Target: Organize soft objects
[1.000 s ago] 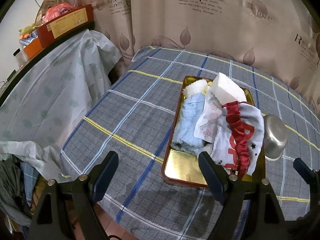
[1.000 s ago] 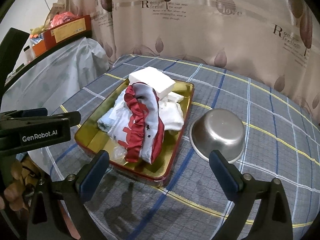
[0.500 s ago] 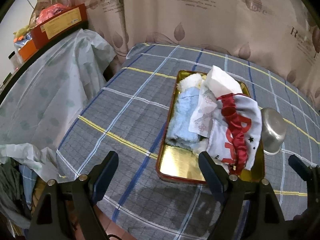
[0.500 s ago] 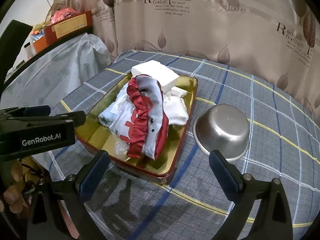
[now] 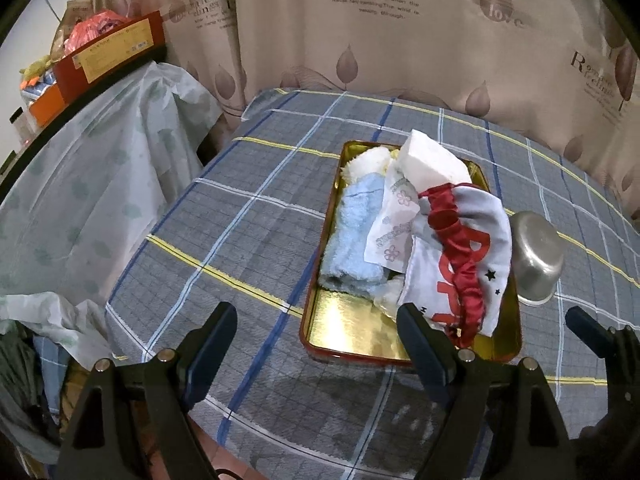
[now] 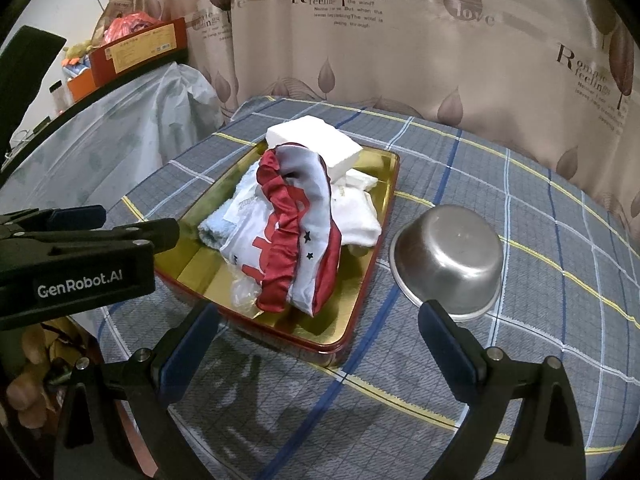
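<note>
**Both hand-held grippers wait open before a tray heaped with soft things**

You hold the left hand-held gripper (image 5: 316, 334) and the right hand-held gripper (image 6: 318, 334) above the near edge of a tabletop covered in a grey plaid cloth (image 5: 248, 236). Each has its jaws wide apart and grips nothing.

The landmark is a shallow rectangular tray, gold inside with a red rim (image 6: 362, 300), lying on the tabletop ahead of you. All the soft things are heaped in it:

- A white garment with red lettering and a ruffled red satin band (image 6: 296, 236) drapes over the top of the heap and reaches down toward the tray's near end.
- A fluffy light-blue towel (image 5: 354, 232) lies along the tray's left side.
- A thin white sheet printed with small flowers (image 5: 394, 220) rests between towel and garment.
- A white foam block (image 6: 316, 140) sits tilted at the tray's far end, leaning on the heap.
- A crumpled clear plastic piece (image 6: 244, 292) lies by the garment's near end.

An upturned round steel bowl (image 6: 450, 250) sits just beside the tray's right rim.

Likely risks: the layers overlap, so pulling the garment could drag the sheet or tip the foam block out. A low reach may catch the tray rim and slide the tray into the bowl. The satin band looks slippery and may slip from a shallow pinch.
</note>
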`<state>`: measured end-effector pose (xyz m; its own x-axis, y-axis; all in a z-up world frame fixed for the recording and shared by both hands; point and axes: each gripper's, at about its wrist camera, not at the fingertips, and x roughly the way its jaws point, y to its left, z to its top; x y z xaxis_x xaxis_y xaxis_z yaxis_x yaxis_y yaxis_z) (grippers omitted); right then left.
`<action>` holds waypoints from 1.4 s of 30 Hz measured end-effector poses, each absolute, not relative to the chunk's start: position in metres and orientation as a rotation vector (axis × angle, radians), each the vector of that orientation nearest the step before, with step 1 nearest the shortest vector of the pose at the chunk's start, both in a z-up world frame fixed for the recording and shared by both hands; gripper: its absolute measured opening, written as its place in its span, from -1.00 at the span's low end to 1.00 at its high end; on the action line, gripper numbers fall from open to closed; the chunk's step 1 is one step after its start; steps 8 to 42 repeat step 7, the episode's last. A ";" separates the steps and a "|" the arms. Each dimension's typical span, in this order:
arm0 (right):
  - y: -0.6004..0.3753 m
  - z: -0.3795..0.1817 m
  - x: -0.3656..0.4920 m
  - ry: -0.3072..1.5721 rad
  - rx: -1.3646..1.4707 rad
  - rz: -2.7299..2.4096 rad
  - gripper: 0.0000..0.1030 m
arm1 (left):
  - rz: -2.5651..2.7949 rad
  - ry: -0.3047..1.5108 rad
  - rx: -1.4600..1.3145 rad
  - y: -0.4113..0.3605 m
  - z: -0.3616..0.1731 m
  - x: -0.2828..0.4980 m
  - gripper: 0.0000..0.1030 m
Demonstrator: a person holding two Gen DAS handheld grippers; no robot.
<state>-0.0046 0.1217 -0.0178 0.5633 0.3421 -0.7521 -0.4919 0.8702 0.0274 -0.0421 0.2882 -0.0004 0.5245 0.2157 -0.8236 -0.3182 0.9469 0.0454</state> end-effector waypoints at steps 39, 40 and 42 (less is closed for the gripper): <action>0.121 -0.017 -0.004 0.836 -0.192 0.492 0.92 | 0.350 0.966 -0.107 0.288 0.001 -0.041 0.64; 0.121 -0.017 -0.004 0.836 -0.192 0.492 0.92 | 0.350 0.966 -0.107 0.288 0.001 -0.041 0.64; 0.121 -0.017 -0.004 0.836 -0.192 0.492 0.92 | 0.350 0.966 -0.107 0.288 0.001 -0.041 0.64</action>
